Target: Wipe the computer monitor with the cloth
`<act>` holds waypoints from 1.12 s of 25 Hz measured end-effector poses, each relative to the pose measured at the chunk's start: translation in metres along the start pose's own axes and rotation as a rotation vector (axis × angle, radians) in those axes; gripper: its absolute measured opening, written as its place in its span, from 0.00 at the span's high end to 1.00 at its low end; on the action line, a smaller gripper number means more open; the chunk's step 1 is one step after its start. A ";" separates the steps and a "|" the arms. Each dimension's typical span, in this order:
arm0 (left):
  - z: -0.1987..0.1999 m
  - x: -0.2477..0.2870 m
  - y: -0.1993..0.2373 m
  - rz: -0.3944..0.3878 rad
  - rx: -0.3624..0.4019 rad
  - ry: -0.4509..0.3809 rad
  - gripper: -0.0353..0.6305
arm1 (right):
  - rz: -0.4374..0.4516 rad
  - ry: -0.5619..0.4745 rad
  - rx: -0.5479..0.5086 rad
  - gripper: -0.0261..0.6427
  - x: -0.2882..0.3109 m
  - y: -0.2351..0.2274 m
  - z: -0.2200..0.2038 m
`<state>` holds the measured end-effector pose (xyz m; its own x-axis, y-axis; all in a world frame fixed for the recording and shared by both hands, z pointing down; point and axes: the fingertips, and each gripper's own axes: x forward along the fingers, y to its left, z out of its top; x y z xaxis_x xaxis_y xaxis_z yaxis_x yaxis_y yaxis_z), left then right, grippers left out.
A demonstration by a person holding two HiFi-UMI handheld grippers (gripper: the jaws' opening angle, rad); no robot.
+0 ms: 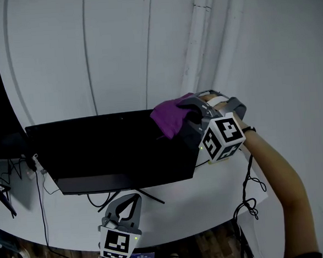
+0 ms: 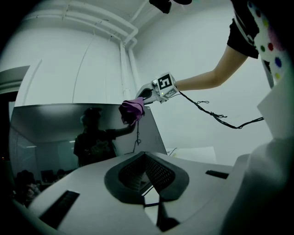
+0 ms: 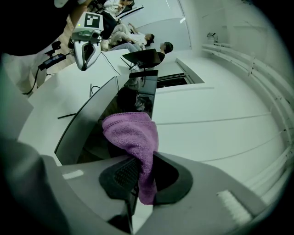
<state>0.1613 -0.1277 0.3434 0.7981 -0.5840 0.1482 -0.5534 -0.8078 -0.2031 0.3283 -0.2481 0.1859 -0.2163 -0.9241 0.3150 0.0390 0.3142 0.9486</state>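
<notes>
Two grippers are in play, but only one is working. At the left and centre of the head view, the dark monitor [image 1: 108,151] stands on the white tabletop [image 1: 205,202] on a thin-legged stand [image 1: 150,197]. Loose cables trail from under it.

Low in the frame, in front of the screen, the left gripper [image 2: 147,176] hangs well apart from the monitor. Its jaws are drawn together with nothing between them, so it is not bracing anything.

Further right, the purple cloth [image 1: 171,116] is bunched against the screen's upper right corner. The right gripper [image 3: 143,180] has its jaws clamped on a narrow fold of it, and most of the cloth billows out ahead of the jaws.

The main risk, as I judge it, is leverage. Pressure at a top corner, high above that light stand and with no second gripper steadying the frame, could rock or swivel the monitor backwards.

Next, the hold is on a thin fold. Drag across the glass could pull the cloth out, or roll it aside so that the hard jaw tips meet the panel and scratch it.

At the far right, the gripper's cable [image 1: 248,191] dangles over the tabletop edge. A long sweep leftward could snag it there and jerk the stroke.
</notes>
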 end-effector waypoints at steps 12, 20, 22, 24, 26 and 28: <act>-0.003 0.023 -0.016 -0.029 0.014 -0.003 0.94 | -0.040 0.065 0.088 0.86 -0.019 0.013 -0.053; 0.000 0.031 -0.024 -0.043 0.029 -0.004 0.94 | -0.107 0.106 0.266 0.86 -0.038 0.015 -0.091; 0.002 0.035 -0.025 -0.041 0.029 -0.004 0.94 | -0.139 0.106 0.365 0.86 -0.041 0.015 -0.103; 0.004 0.040 -0.026 -0.035 0.026 -0.002 0.94 | -0.176 0.092 0.489 0.86 -0.044 0.016 -0.115; 0.005 0.042 -0.027 -0.033 0.028 -0.001 0.94 | -0.207 0.074 0.609 0.86 -0.046 0.020 -0.122; 0.004 0.039 -0.027 -0.033 0.031 -0.001 0.94 | -0.226 0.063 0.677 0.86 -0.048 0.030 -0.122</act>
<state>0.2082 -0.1287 0.3507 0.8160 -0.5570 0.1544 -0.5190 -0.8237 -0.2284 0.4592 -0.2212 0.2031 -0.0898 -0.9869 0.1341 -0.6186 0.1608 0.7690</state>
